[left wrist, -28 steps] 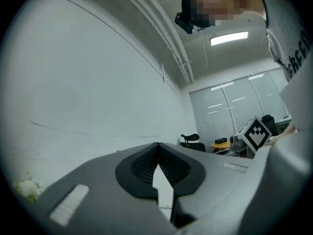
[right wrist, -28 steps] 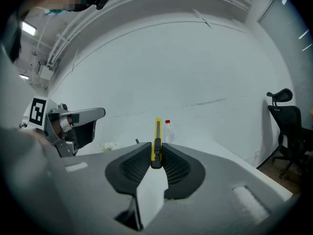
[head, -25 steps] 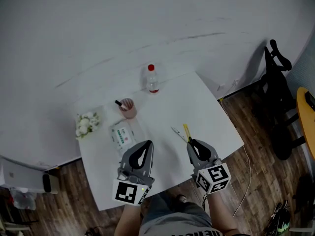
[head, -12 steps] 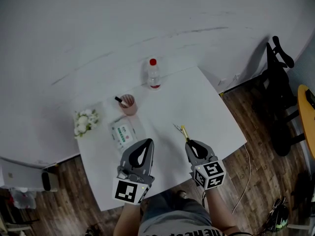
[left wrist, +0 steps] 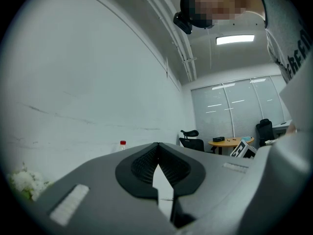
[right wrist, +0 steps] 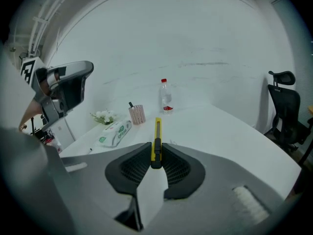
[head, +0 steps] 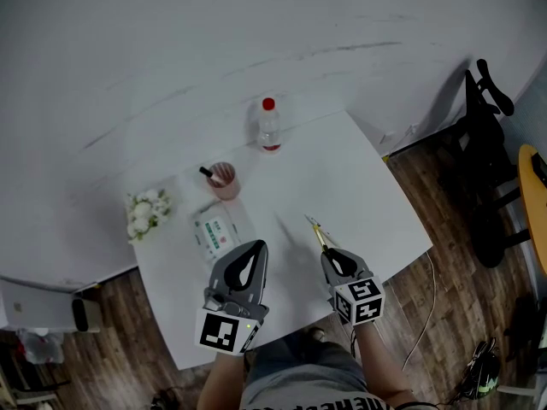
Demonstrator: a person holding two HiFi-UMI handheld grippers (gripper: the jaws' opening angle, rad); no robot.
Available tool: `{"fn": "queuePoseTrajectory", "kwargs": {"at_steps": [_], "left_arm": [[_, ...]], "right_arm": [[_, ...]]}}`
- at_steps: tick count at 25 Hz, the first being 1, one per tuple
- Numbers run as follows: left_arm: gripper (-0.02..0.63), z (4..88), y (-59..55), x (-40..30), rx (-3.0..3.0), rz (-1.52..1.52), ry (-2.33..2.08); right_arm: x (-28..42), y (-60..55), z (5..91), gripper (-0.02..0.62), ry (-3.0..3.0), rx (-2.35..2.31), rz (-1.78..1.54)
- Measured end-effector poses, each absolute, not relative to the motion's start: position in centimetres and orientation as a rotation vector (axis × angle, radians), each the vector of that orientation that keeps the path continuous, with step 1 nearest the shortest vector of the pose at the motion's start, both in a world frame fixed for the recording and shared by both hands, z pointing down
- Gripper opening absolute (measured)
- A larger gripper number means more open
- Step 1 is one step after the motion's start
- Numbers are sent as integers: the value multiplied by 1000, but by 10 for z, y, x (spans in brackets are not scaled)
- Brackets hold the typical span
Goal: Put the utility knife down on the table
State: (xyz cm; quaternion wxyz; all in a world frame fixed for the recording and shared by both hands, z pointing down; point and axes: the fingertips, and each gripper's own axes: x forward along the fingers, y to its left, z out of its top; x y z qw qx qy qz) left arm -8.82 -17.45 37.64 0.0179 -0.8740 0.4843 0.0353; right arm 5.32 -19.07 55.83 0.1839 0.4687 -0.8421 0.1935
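Observation:
A yellow utility knife (right wrist: pixel 157 141) with a black slider sticks out forward from my right gripper (right wrist: pixel 156 153), whose jaws are shut on its rear end. In the head view the knife (head: pixel 320 233) points away over the white table (head: pixel 359 186), with the right gripper (head: pixel 333 254) near the table's front edge. My left gripper (head: pixel 249 259) hovers over the front left of the table. In its own view the left gripper (left wrist: pixel 157 153) has its jaws closed together with nothing between them.
At the back of the table stand a clear bottle with a red cap (head: pixel 269 126) and a pink pen cup (head: pixel 224 180). A wipes packet (head: pixel 214 231) and white flowers (head: pixel 145 214) lie at the left. A black office chair (head: pixel 487 143) stands on the wooden floor at the right.
My right gripper with the knife has drawn slightly back toward the table's front edge and left. The left gripper has stayed in place.

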Motion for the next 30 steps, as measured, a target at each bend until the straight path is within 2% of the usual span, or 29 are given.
{"fn": "queuePoseTrajectory", "kwargs": {"at_steps": [30], "left_arm": [[12, 394, -190, -110, -2722, 79, 1561]], "right_arm": [[51, -211, 643, 67, -2101, 1221, 679]]}}
